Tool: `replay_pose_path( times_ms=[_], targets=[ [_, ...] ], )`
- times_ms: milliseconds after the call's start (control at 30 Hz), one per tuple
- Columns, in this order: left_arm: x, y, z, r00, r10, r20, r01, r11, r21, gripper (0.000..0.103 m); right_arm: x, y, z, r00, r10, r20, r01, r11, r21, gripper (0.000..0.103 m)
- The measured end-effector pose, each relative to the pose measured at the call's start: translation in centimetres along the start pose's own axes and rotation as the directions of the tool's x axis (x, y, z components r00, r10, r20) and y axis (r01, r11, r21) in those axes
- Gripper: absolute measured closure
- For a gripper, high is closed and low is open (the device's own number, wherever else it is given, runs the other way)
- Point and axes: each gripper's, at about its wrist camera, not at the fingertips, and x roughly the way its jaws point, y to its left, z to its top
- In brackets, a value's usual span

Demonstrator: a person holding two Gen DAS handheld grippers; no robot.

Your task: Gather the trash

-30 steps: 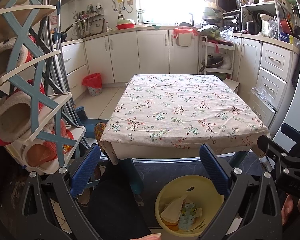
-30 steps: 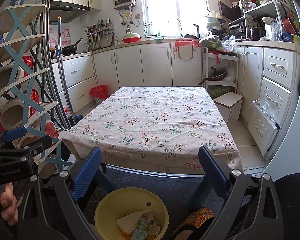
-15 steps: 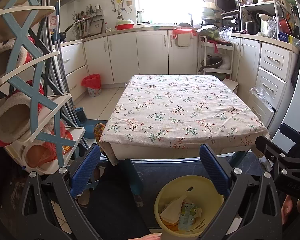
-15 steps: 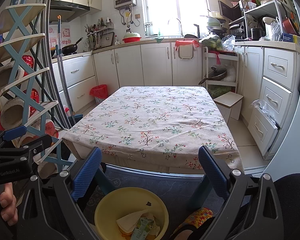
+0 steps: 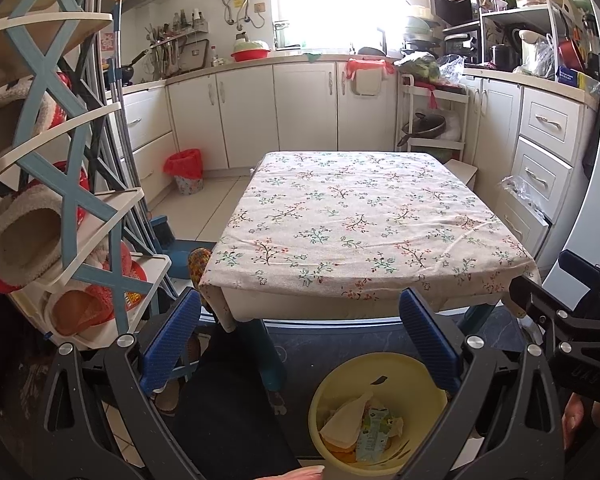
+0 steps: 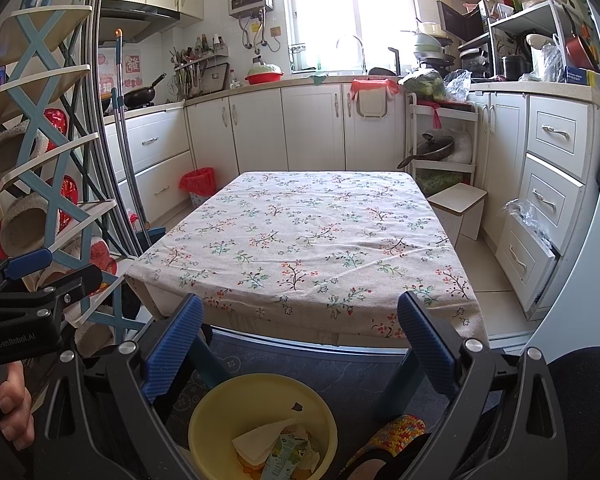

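- Below the table's near edge, trash lay in the yellow bin.
- My left gripper and right gripper hung spread, empty.
- Scraps looked light, crumpled; I'd pinch an edge.

Matt floral cloth on table; smooth yellow plastic bin holding crumpled paper trash; glossy cabinet doors

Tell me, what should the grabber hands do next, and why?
Probably just lower both and stop. The table shows only its flowered cloth with no trash on it, and the paper scraps and the carton already lie in the yellow bowl on the floor. The left gripper and right gripper are both open and hold nothing, so nothing seems left to collect here.
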Motion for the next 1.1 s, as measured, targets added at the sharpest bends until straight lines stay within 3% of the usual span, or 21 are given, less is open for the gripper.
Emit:
replay_pose_path(
  times_ms=[1100],
  targets=[
    [-0.42,-0.09,-0.03,1.0,0.011,0.009,-0.011,1.0,0.009,0.008,0.02,-0.11,-0.01,1.0,0.001,0.003,-0.001,1.0,-0.002,0.008]
  ],
)
